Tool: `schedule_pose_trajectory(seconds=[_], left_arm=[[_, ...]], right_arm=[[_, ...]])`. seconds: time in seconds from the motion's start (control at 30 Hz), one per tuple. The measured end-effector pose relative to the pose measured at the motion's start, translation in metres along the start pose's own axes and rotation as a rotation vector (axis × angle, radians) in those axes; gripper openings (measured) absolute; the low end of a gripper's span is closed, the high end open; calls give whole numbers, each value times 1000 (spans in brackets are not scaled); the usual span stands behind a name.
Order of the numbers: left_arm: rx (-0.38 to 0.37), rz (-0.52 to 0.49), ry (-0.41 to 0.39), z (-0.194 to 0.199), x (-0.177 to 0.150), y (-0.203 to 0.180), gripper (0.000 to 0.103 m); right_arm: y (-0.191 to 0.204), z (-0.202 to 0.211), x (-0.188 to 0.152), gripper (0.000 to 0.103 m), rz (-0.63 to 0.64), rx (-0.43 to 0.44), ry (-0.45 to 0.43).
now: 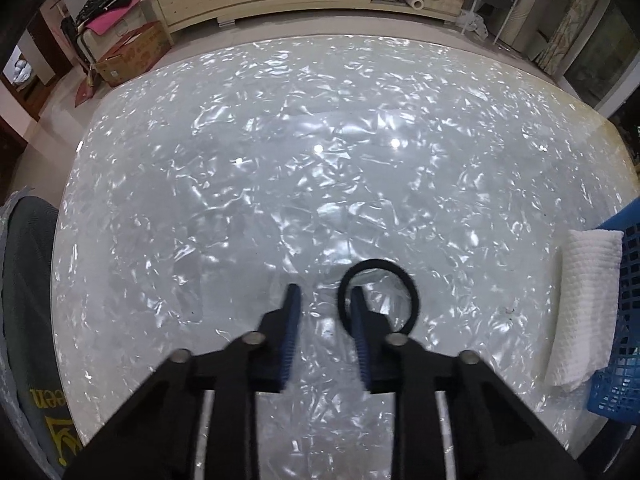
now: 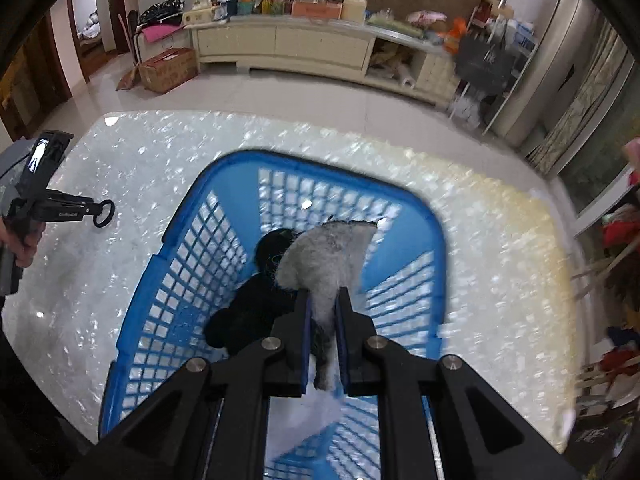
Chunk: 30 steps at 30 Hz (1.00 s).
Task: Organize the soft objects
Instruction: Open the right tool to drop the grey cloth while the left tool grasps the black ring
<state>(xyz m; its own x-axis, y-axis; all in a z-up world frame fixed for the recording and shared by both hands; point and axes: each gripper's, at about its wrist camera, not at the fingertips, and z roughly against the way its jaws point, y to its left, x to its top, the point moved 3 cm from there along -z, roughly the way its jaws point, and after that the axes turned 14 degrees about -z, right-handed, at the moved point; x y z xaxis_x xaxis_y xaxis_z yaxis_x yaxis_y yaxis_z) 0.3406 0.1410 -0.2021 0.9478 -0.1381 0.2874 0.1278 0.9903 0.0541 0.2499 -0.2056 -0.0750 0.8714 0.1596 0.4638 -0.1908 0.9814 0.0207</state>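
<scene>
The right gripper (image 2: 323,294) pointed steeply down over a blue basket (image 2: 320,164), and its two blue pads were pressed tight on a grey fluffy cloth (image 2: 328,256). The cloth looked soft and hairy, with a ragged upper edge, and it spread out wider beyond the fingertips, above the inside of the basket. Just beside it, on the basket floor, lay a black soft item (image 2: 256,304), crumpled and dark, so its shape was hard to read. The basket had walls of open grid and stood on a table (image 2: 100,280) with a shiny, pearl-white surface. The left gripper (image 1: 325,292) hung over the same table, with its pads standing apart and nothing pressed between them. A thin black ring (image 1: 376,264), like a hair band, was looped around one of its fingers and lay partly on the table. Farther to the side, a white rolled towel (image 1: 584,304) with a waffle texture lay against the basket's outer wall. In the right wrist view a hand (image 2: 28,244) held the left gripper's handle.
</scene>
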Motion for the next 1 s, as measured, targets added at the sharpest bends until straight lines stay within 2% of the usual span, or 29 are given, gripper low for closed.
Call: schedule_pose_trajectory(seconds=[0.1, 0.23, 0.4, 0.57, 0.7, 0.77, 0.83, 1.0], left_arm=[[-15, 7, -9, 2, -4, -2, 4], [-53, 45, -24, 4, -12, 4, 4], [-77, 49, -34, 9, -25, 3, 4], [-93, 47, -64, 27, -34, -3, 4], [-100, 31, -95, 45, -40, -8, 4], [-110, 22, -116, 58, -43, -15, 4], [-117, 11, -133, 71, -47, -22, 4], [-122, -22, -169, 104, -57, -38, 4]], right_arm=[[7, -11, -1, 11, -7, 35, 46], [13, -20, 0, 15, -8, 46, 85], [11, -18, 1, 28, -25, 61, 93], [14, -14, 0, 54, -42, 66, 95], [12, -8, -3, 61, -50, 74, 92], [12, -4, -4, 69, -53, 73, 87], [14, -1, -7, 74, -56, 74, 81], [14, 13, -17, 77, -59, 82, 71]])
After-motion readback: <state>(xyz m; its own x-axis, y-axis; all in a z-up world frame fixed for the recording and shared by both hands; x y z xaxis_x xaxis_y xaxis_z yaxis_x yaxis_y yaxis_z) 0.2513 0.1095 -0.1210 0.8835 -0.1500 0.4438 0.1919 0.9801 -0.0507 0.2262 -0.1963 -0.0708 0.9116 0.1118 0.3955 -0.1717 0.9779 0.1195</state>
